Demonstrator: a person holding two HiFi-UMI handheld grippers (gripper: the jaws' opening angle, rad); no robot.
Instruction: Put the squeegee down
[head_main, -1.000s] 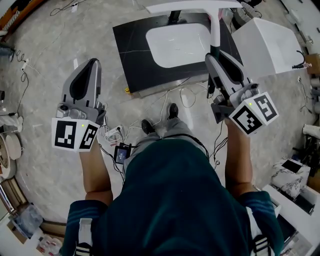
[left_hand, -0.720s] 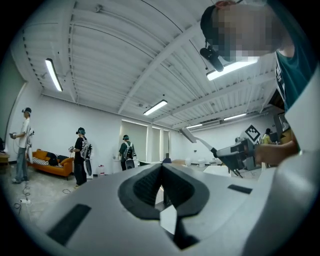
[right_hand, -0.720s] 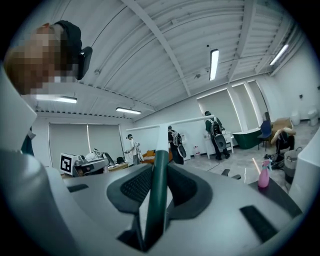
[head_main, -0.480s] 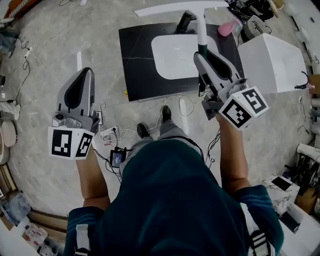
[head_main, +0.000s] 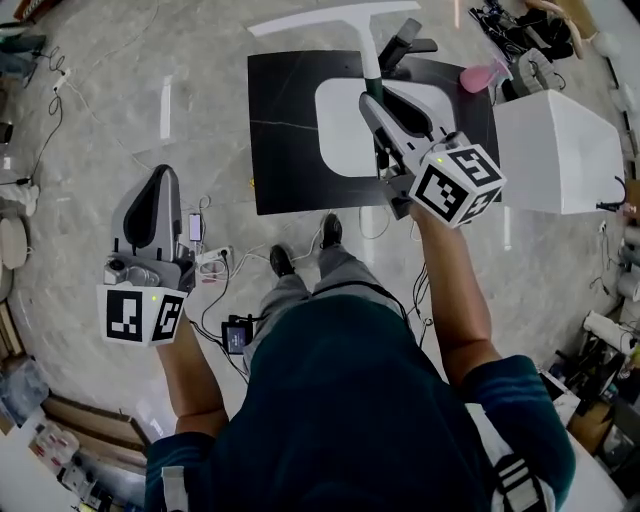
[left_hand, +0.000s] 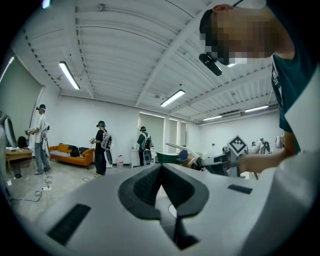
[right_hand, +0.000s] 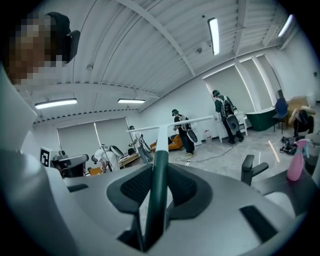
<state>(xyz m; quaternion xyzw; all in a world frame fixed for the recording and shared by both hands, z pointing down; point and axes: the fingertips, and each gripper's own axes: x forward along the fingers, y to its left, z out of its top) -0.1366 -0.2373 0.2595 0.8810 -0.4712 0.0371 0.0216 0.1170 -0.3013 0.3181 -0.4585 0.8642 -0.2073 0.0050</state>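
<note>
My right gripper (head_main: 372, 100) is clamped on the squeegee (head_main: 366, 50) by its green handle. The white blade lies crossways at my 12 o'clock, above the sink (head_main: 340, 135) set in the black counter (head_main: 285, 120). My left gripper (head_main: 160, 178), at 8 o'clock, has its jaws together on nothing. To do this well, I'd choose the bare counter at 9 o'clock rather than the basin. I'd steer clear of the faucet (head_main: 405, 45) at 1 o'clock, lower until blade and handle both rest flat, and only then part my jaws.
</note>
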